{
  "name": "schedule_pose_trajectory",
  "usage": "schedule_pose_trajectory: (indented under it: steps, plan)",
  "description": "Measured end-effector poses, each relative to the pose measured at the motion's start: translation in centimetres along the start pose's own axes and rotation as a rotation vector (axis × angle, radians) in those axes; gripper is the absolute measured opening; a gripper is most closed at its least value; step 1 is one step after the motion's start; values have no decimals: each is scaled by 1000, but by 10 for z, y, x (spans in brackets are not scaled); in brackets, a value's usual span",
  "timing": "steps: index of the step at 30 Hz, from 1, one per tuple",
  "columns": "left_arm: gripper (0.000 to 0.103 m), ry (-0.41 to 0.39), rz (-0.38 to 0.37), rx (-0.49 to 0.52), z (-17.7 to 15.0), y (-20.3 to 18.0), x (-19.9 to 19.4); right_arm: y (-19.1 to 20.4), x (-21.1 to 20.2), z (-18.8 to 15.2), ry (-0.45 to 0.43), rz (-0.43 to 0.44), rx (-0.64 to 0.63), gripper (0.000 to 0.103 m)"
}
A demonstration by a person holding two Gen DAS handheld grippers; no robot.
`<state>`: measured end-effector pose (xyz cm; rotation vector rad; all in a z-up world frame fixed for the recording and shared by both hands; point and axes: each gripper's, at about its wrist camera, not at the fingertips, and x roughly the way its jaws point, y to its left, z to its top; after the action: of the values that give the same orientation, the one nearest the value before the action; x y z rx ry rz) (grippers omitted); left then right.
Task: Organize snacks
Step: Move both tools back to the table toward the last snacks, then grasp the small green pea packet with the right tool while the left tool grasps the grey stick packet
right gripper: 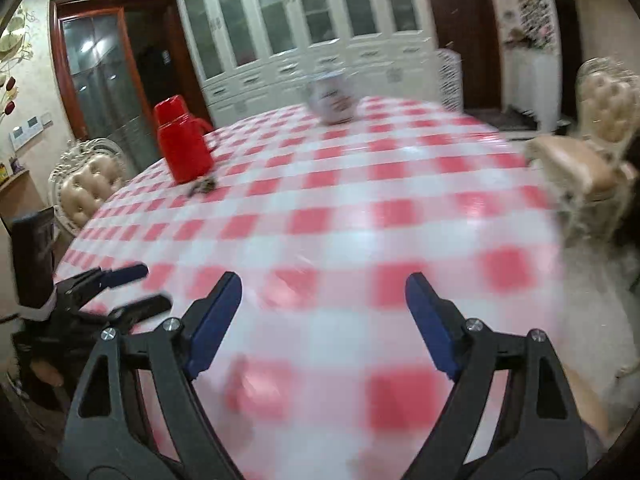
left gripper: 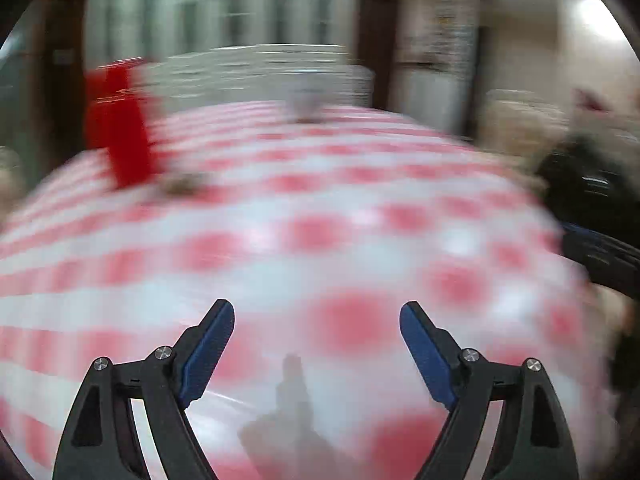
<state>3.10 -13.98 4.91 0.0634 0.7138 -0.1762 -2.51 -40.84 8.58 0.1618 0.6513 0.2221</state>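
A: Nearest the lens, the right gripper (right gripper: 323,322) is hanging over the worktop (right gripper: 360,208), its jaws spread wide and grasping nothing. The left gripper (left gripper: 317,344) is doing the same, released and empty above the red-and-white check cloth; in the right wrist view it is showing at the left edge, beside the right one.

B: And the snacks themselves?

A: Going by size: the worktop is filling both views, mostly bare. A red jug (right gripper: 182,144) is standing upright toward the far left. A pale canister (right gripper: 331,98), possibly a snack tub, is sitting at the far edge, well apart from both grippers. Just beside the jug, a small dark heap (right gripper: 203,187) is lying on the cloth, too blurred to name. A pinkish smear (right gripper: 256,388) is showing between the right jaws, low in the view; whether it is a wrapped snack cannot be told.

B: So how should the reach be handled?

A: Both views are smearing, so slowing down looks wise: settling on one item, lining the open jaws either side of it, and clenching only once it is sitting squarely between the pads.
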Motion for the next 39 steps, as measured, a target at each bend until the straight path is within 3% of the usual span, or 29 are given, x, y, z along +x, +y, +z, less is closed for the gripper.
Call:
schedule_pose_trajectory:
  steps: [2, 6, 9, 17, 22, 23, 24, 25, 28, 33, 39]
  plan:
    - [86, -10, 77, -112, 16, 54, 21, 29, 54, 15, 51, 8, -14, 86]
    - [86, -41, 119, -308, 38, 138, 43, 82, 147, 34, 153, 47, -121, 86]
    - [86, -93, 133, -414, 43, 176, 57, 121, 204, 46, 202, 68, -187, 86]
    - [86, -137, 49, -558, 28, 221, 69, 191, 327, 97, 262, 76, -313, 86]
    - [86, -118, 21, -557, 29, 221, 75, 226, 376, 114, 299, 61, -412, 86]
    - [86, -112, 22, -551, 29, 220, 77, 229, 381, 116, 313, 66, -423, 85]
    - [86, -105, 21, -541, 29, 219, 78, 231, 382, 117, 312, 81, -427, 76]
    - [86, -103, 19, -533, 29, 217, 78, 230, 379, 117, 310, 103, -429, 48]
    - [86, -82, 7, -498, 33, 210, 83, 221, 360, 110, 285, 98, -433, 35]
    - [86, -64, 9, -429, 52, 198, 102, 192, 306, 86, 241, 137, -402, 34]
    - [86, 86, 55, -192, 99, 169, 172, 154, 246, 61, 220, 164, -314, 34]
